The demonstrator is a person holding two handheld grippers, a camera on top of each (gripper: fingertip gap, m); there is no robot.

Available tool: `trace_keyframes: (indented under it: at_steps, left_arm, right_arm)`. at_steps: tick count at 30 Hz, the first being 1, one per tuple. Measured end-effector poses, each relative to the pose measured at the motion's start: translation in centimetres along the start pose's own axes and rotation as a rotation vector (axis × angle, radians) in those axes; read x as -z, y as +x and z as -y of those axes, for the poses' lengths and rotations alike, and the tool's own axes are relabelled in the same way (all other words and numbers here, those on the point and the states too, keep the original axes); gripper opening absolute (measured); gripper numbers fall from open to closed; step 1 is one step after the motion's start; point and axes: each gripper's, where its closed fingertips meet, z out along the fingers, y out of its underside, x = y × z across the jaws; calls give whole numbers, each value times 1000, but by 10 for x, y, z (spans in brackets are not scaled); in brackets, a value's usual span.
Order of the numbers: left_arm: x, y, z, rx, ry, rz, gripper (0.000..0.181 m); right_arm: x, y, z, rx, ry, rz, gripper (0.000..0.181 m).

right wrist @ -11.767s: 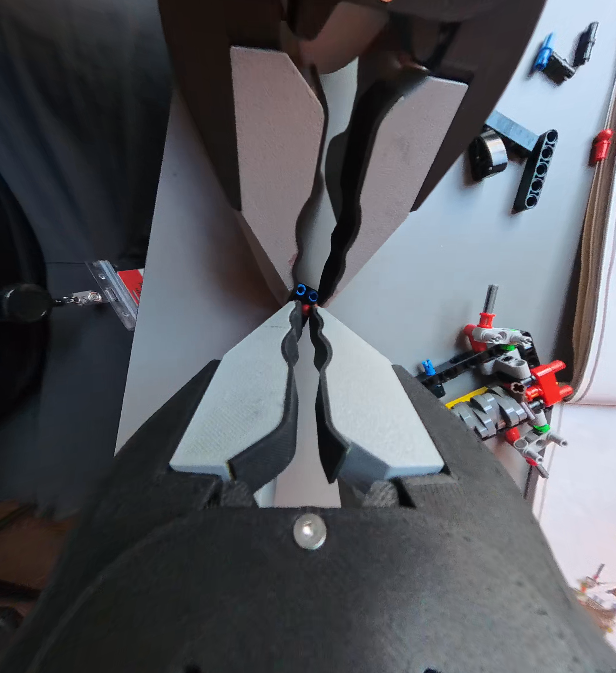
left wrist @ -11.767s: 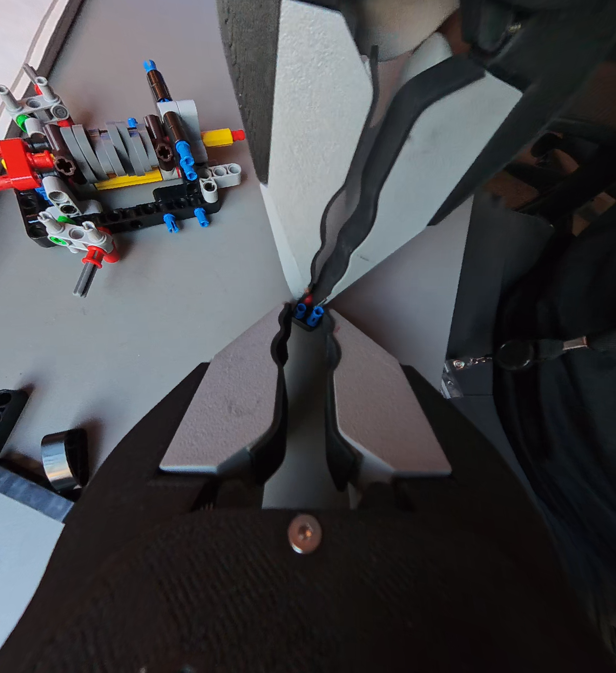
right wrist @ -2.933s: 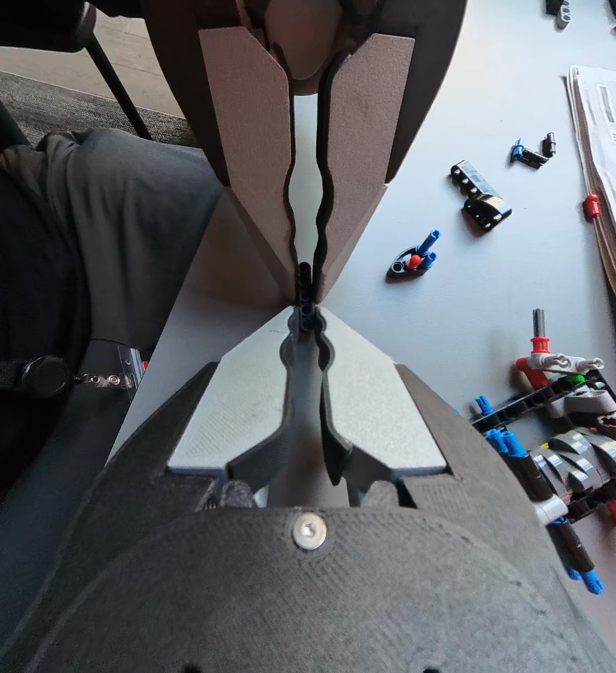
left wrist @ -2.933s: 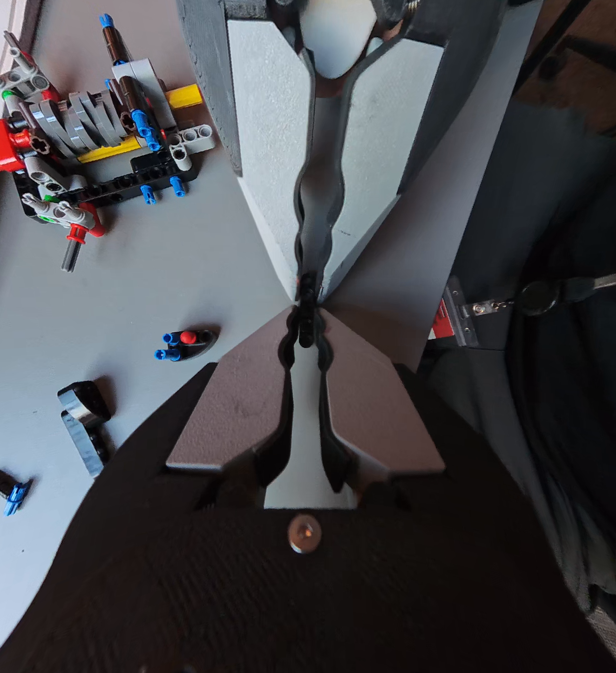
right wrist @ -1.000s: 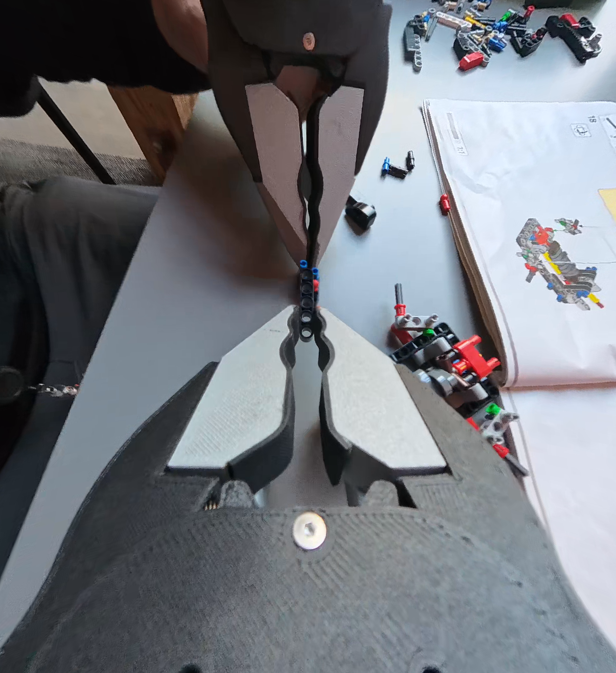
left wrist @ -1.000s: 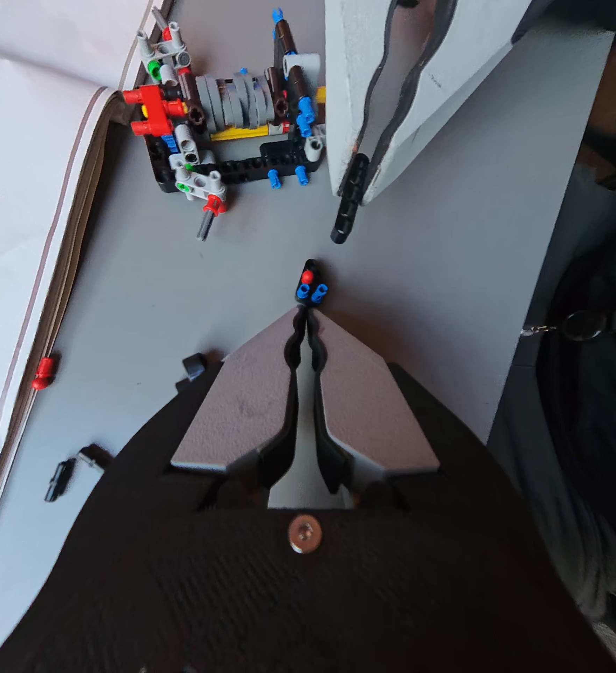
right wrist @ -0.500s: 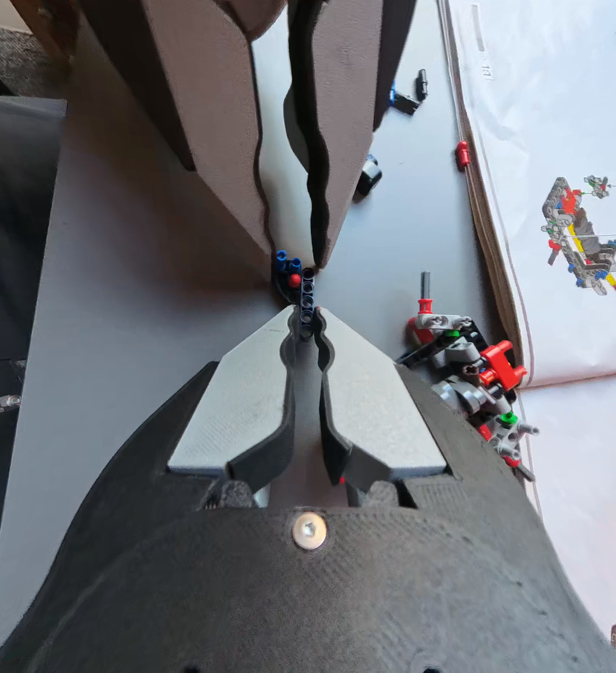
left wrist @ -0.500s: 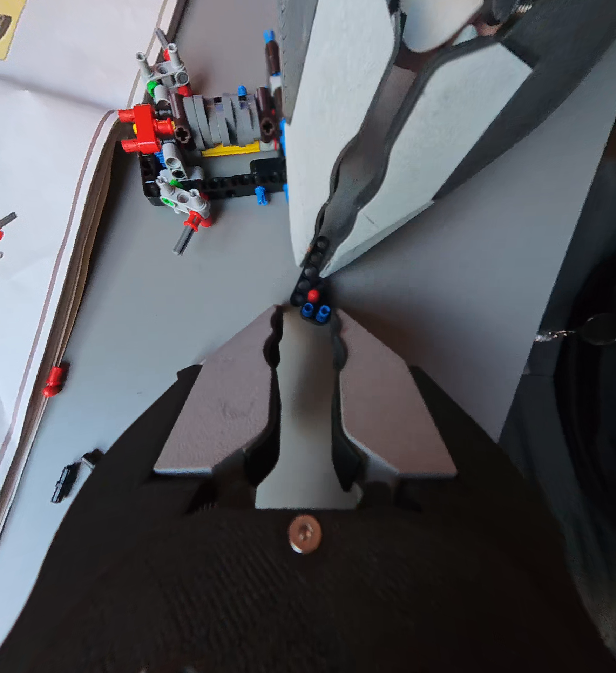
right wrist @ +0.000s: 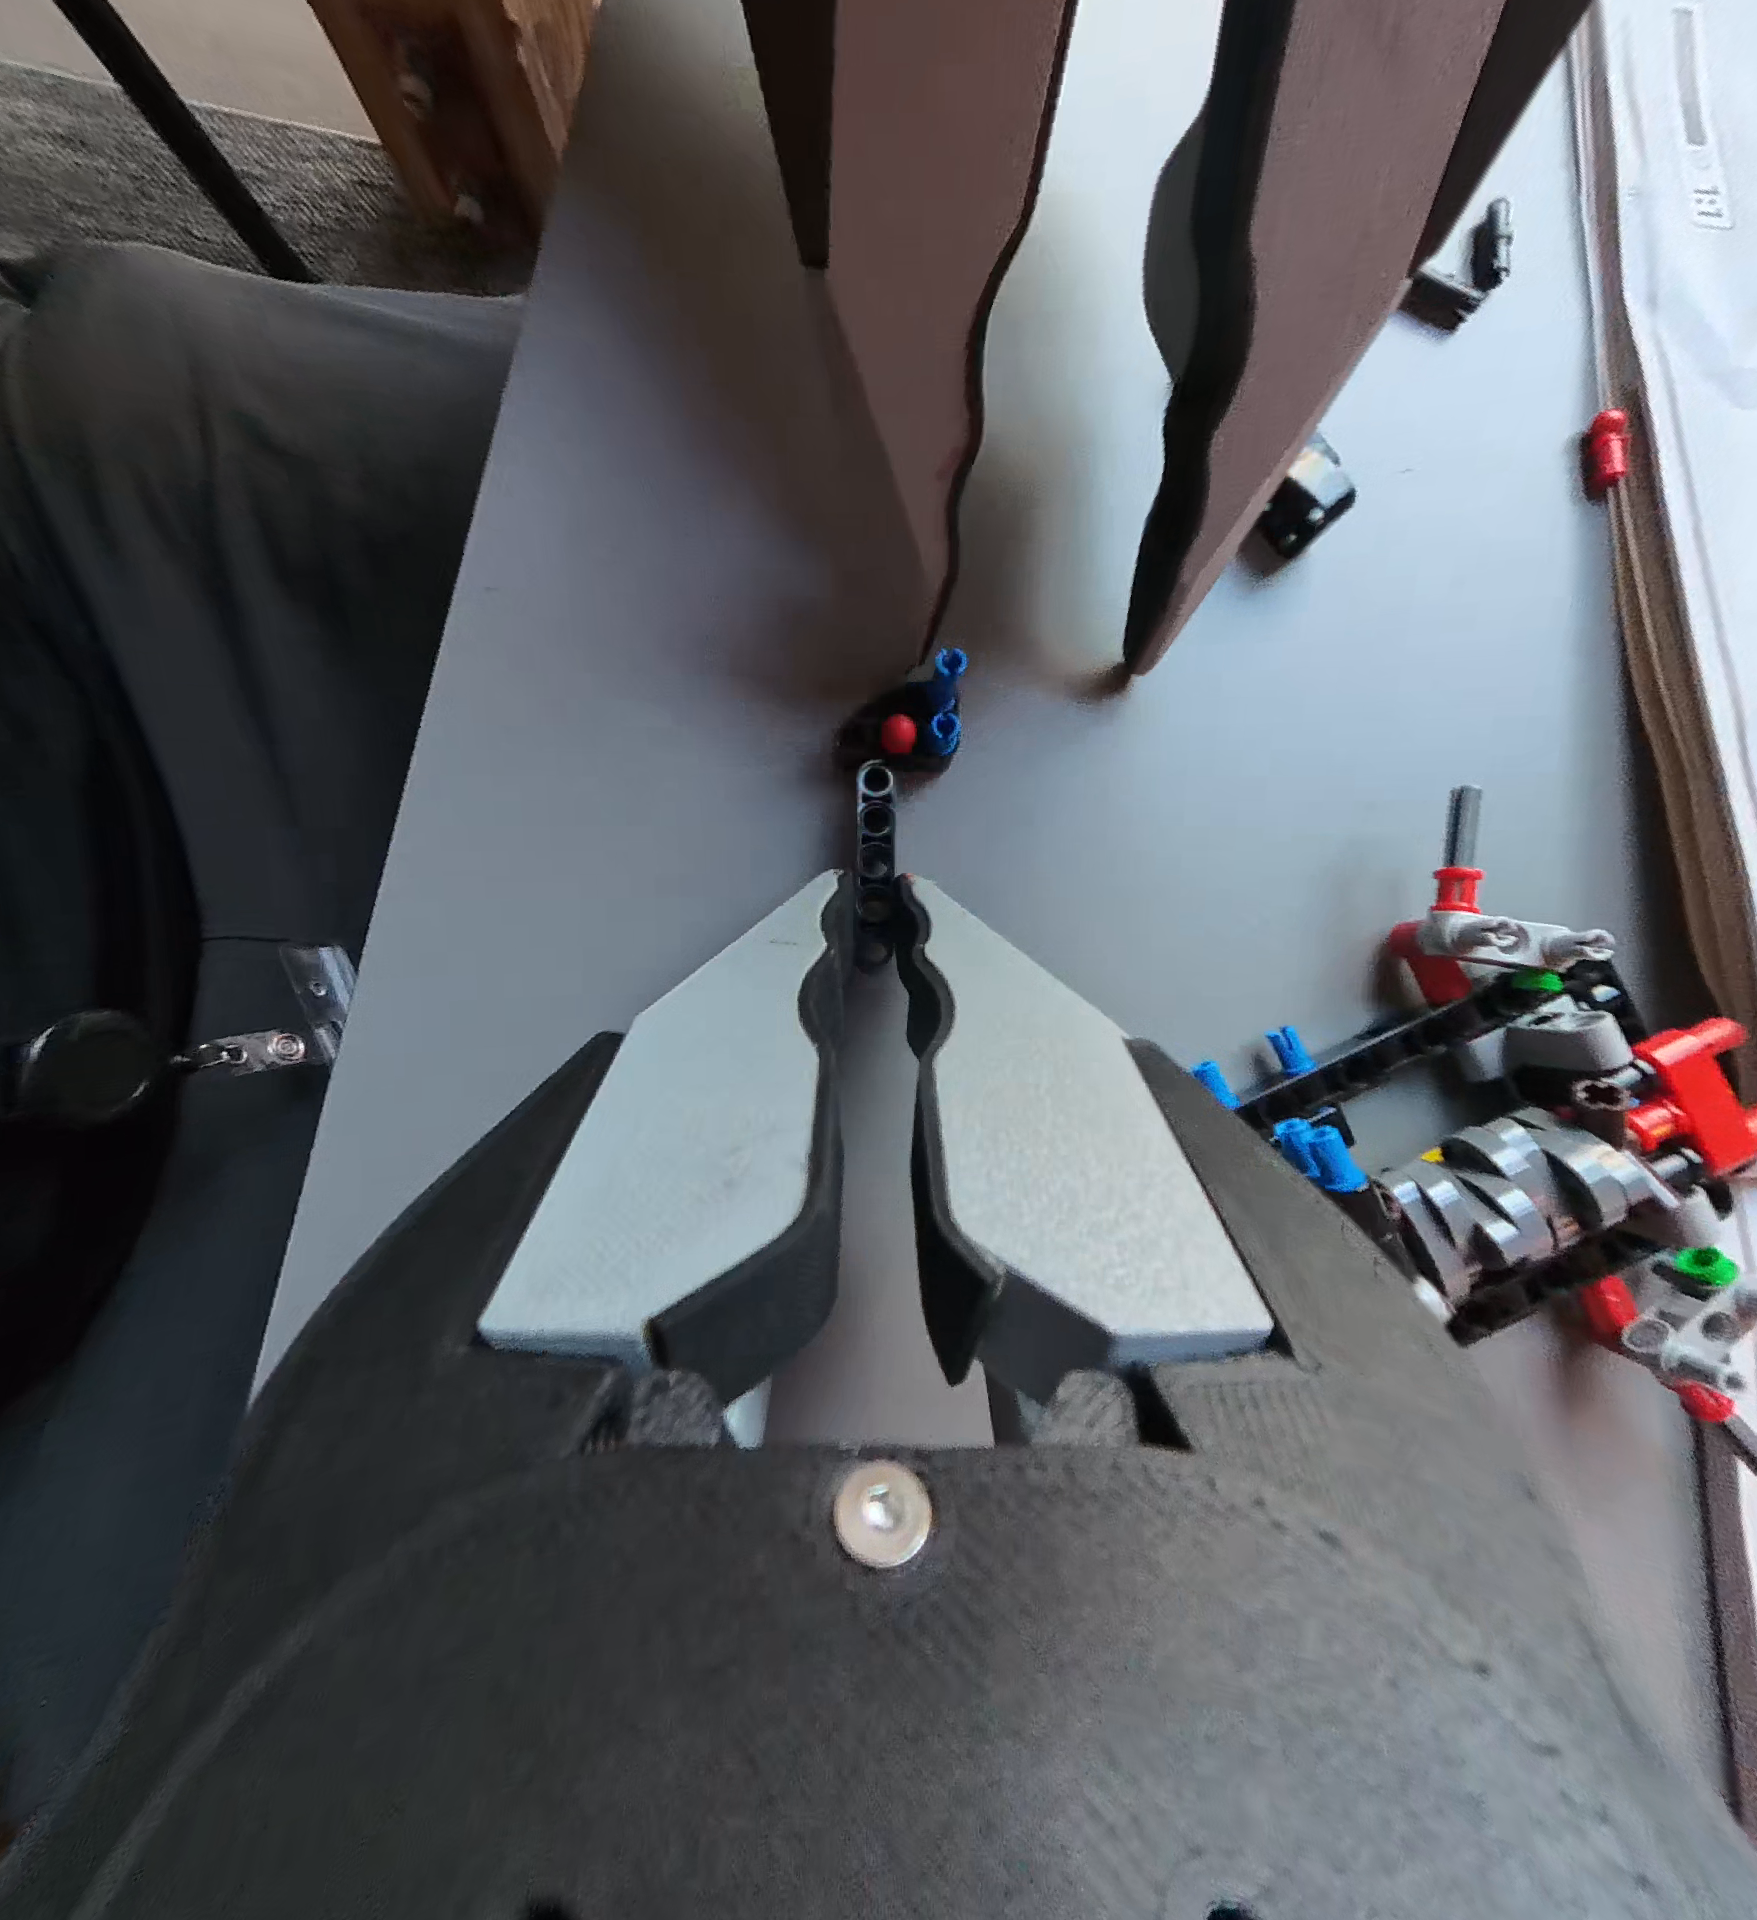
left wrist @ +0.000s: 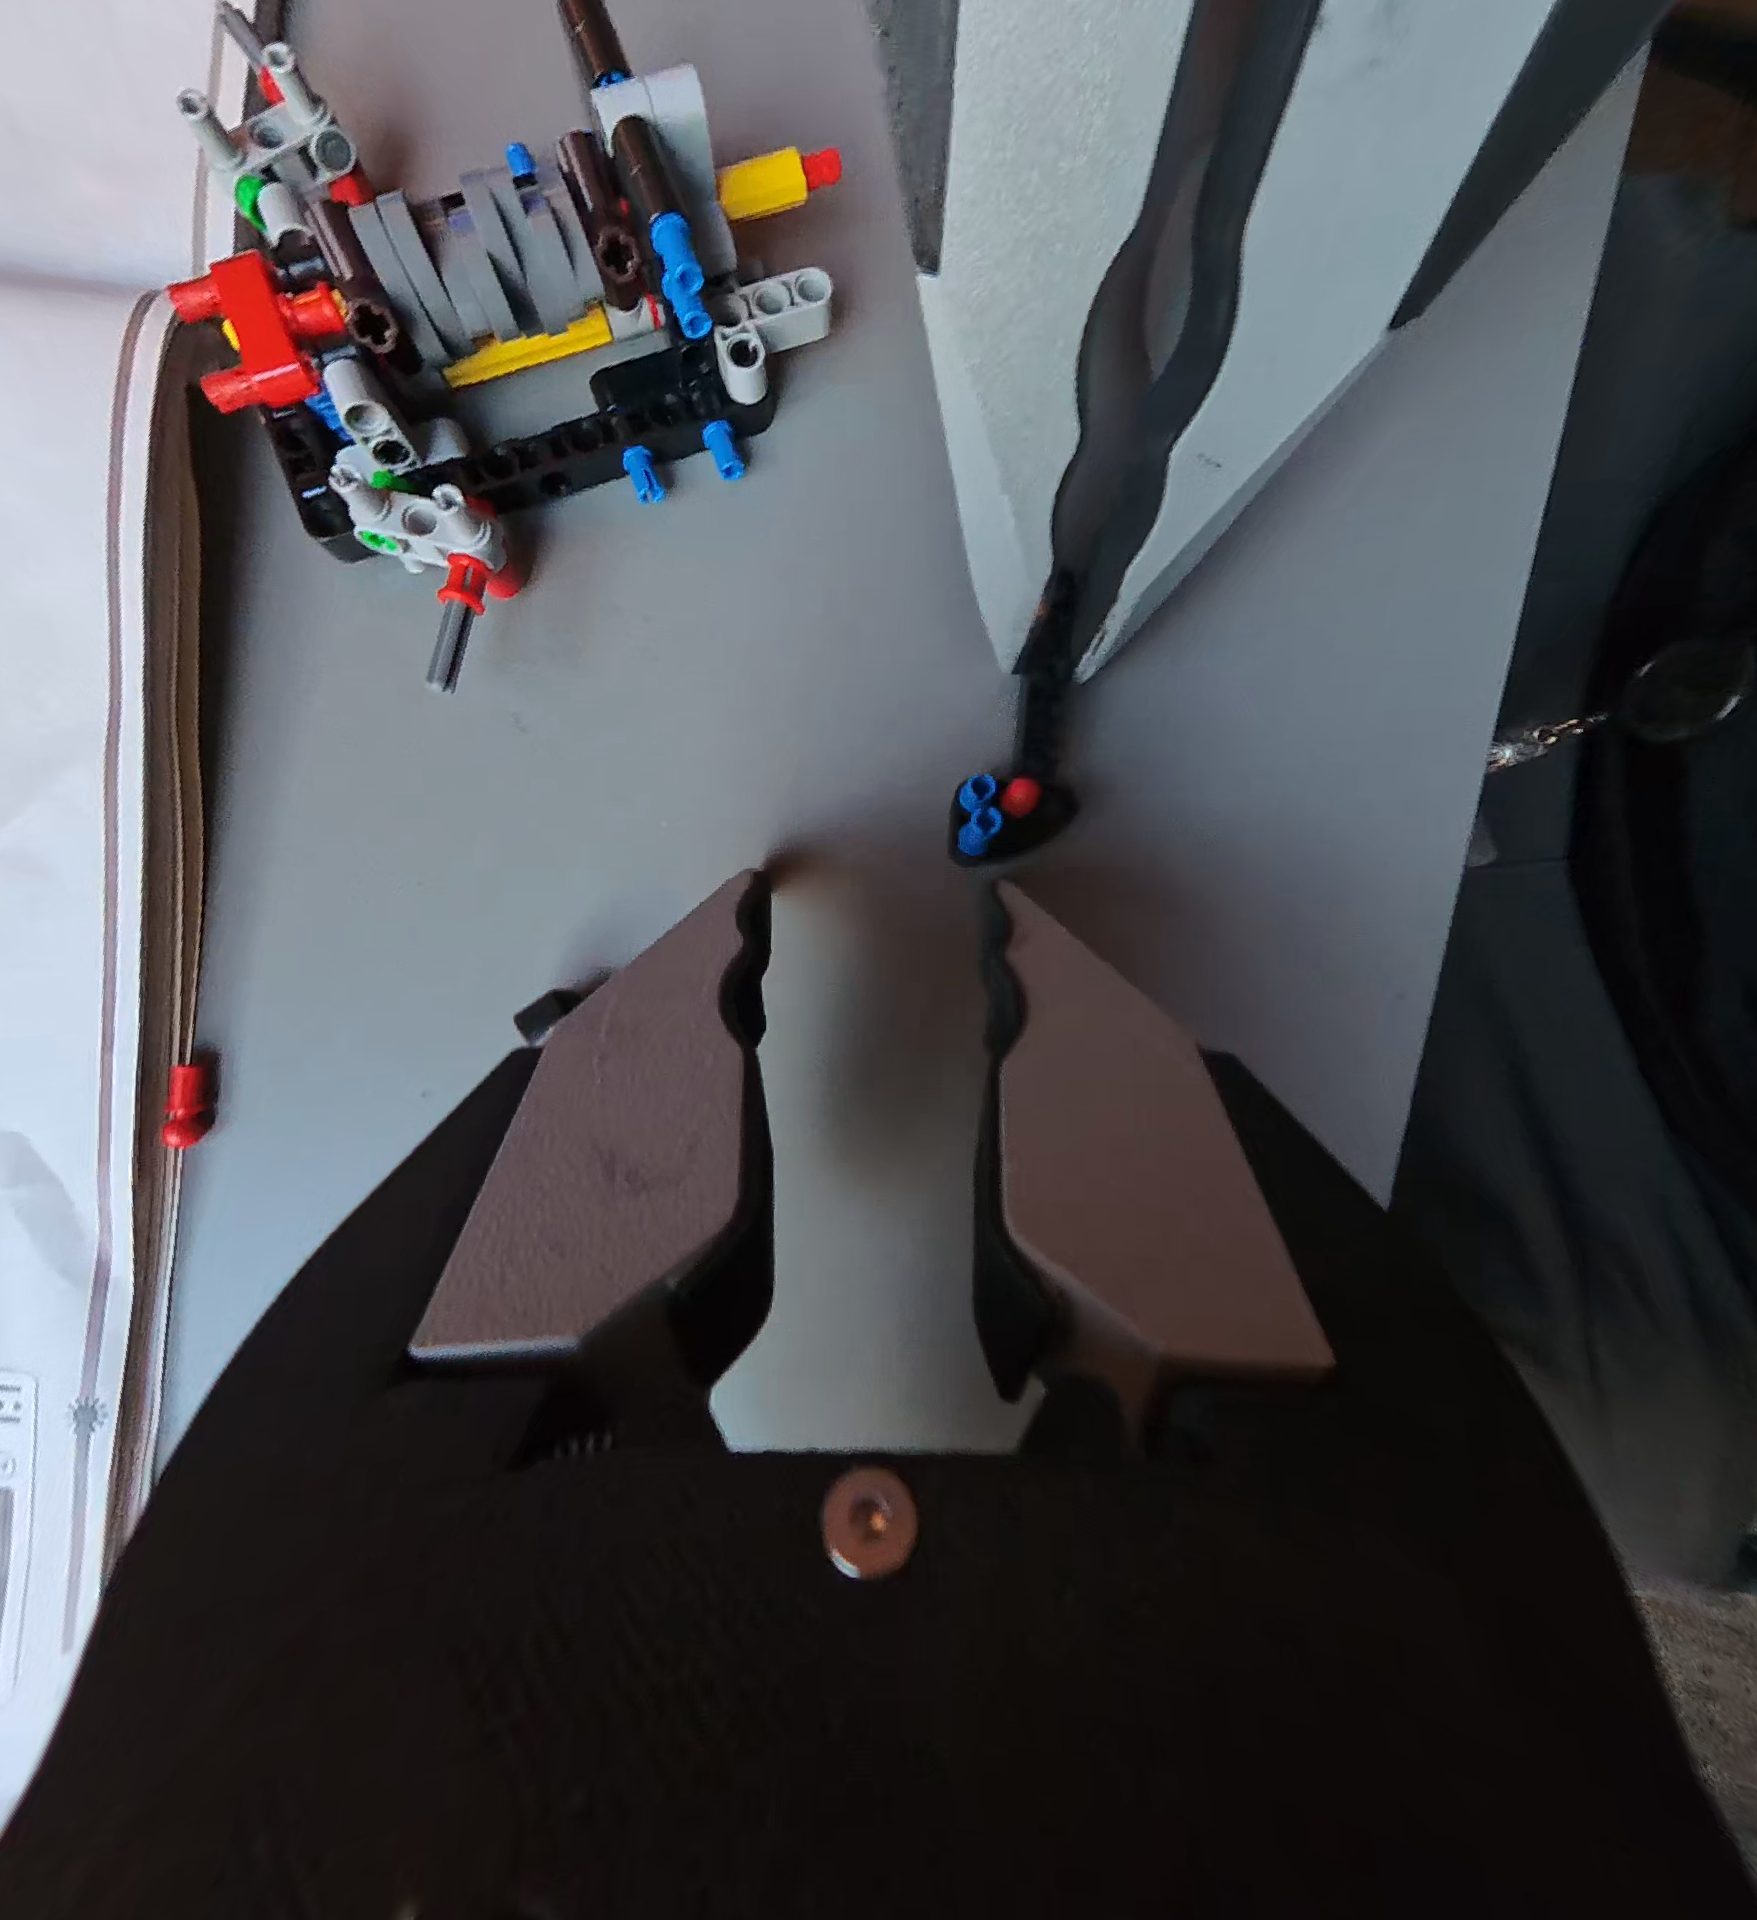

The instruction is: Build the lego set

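Observation:
My right gripper (right wrist: 874,894) is shut on a thin black beam with holes (right wrist: 874,852). The beam's far end rests against a small black piece with two blue pins and a red pin (right wrist: 900,727) that lies on the grey table (right wrist: 645,520). My left gripper (left wrist: 879,894) is open and empty, and the small piece (left wrist: 1004,821) sits just past its right fingertip. In the left wrist view the right gripper (left wrist: 1061,639) comes in from above with the beam (left wrist: 1045,696). The left gripper (right wrist: 1030,655) also shows in the right wrist view.
The partly built model (left wrist: 500,332) of grey, black, red and yellow parts stands beside the open instruction booklet (left wrist: 12,935); it also shows in the right wrist view (right wrist: 1539,1143). A loose red pin (left wrist: 186,1101) and a black curved part (right wrist: 1310,499) lie on the table. A person's dark clothing runs along the table edge. My hands' fingertips stand some 5 centimeters from each other. To reach the loose red pin (left wrist: 186,1101) in a straight line is about 11 centimeters for my left fingers, about 15 centimeters for my right. Seen from the right wrist view (right wrist: 1614,442) as well.
My left gripper has opened wider and shifted left, so the small pinned piece lies outside its jaws. The right gripper still holds the beam against that piece.

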Motion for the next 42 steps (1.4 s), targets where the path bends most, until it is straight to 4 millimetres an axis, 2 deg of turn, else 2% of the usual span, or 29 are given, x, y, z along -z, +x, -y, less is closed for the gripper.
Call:
trace_keyframes:
  at_steps: [4, 11, 13, 18, 24, 29, 36, 42]
  left_arm:
    - [2, 3, -3, 28, 17, 21, 37]
    - [12, 10, -3, 55, 62, 82, 28]
    - [16, 9, 1, 61, 69, 100, 23]
    - [21, 20, 27, 67, 164, 66, 18]
    - [18, 21, 26, 38, 166, 77, 5]
    - [16, 20, 24, 28, 179, 82, 5]
    - [20, 23, 31, 48, 274, 50, 4]
    - [17, 26, 33, 41, 288, 40, 4]
  right_arm:
    - [1, 1, -2, -12, 8, 11, 5]
    - [16, 9, 6, -91, 109, 39, 5]
    - [17, 13, 11, -112, 132, 35, 5]
    - [17, 11, 29, -84, 177, 37, 5]
    - [12, 11, 31, -18, 118, 5, 5]
    - [11, 12, 30, -5, 111, -7, 5]
    - [16, 11, 34, -25, 226, 4, 10]
    - [16, 7, 36, -20, 275, 33, 5]
